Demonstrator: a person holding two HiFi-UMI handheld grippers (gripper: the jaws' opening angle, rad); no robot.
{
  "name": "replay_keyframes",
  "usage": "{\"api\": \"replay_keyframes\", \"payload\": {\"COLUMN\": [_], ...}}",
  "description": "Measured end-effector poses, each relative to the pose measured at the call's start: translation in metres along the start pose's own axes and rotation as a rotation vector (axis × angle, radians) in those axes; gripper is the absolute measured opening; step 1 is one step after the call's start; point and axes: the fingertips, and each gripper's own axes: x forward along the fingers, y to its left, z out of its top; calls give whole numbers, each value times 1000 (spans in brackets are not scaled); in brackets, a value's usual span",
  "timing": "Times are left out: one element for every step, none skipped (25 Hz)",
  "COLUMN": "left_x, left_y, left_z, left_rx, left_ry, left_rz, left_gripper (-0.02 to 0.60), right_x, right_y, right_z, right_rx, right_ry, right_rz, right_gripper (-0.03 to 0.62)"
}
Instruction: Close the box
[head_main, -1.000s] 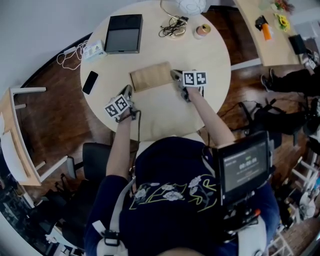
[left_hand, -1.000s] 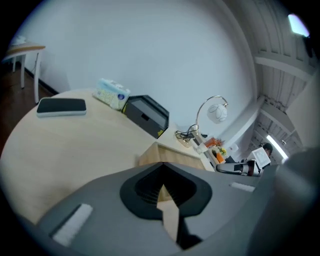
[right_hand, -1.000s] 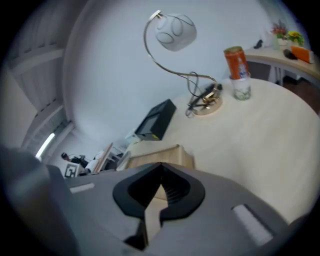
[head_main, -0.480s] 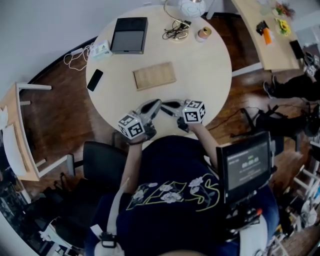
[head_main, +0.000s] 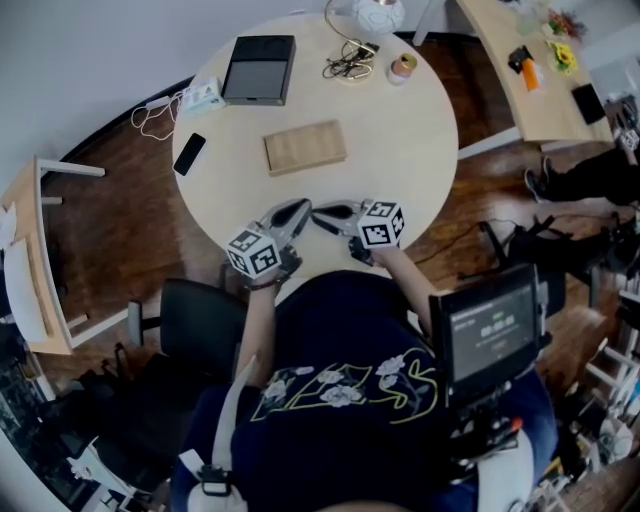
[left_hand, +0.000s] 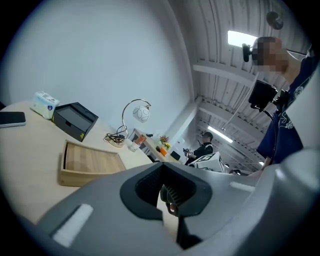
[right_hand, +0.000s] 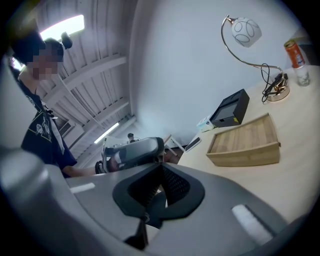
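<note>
The flat wooden box (head_main: 305, 147) lies in the middle of the round table (head_main: 410, 150), its top panel level and sunk a little inside the rim; it also shows in the left gripper view as the box (left_hand: 90, 165) and in the right gripper view as the box (right_hand: 245, 142). Both grippers are well short of it, near the table's front edge. My left gripper (head_main: 297, 210) points right, my right gripper (head_main: 320, 213) points left, and their tips almost meet. The left gripper (left_hand: 162, 170) and the right gripper (right_hand: 161, 169) are both shut with nothing held.
At the back of the table are a black case (head_main: 259, 68), a white pack (head_main: 203, 95), a phone (head_main: 189, 153), a lamp (head_main: 365, 15) with cables (head_main: 345, 62) and a small can (head_main: 403, 66). A dark chair (head_main: 195, 320) stands below the table's front left.
One second ago the grippers were at the box's left and right ends. Both have drawn back to the front edge and turned tip to tip; the box stayed put.
</note>
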Motion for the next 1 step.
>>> {"api": "replay_keyframes", "payload": {"left_x": [-2], "left_y": [1], "left_z": [1], "left_rx": [-1], "left_ry": [-4], "left_rz": [1], "left_gripper": [3], "right_x": [-2], "right_y": [-1], "right_z": [-1], "right_rx": [1], "right_ry": [1], "right_rz": [-1], "right_gripper": [-6]}}
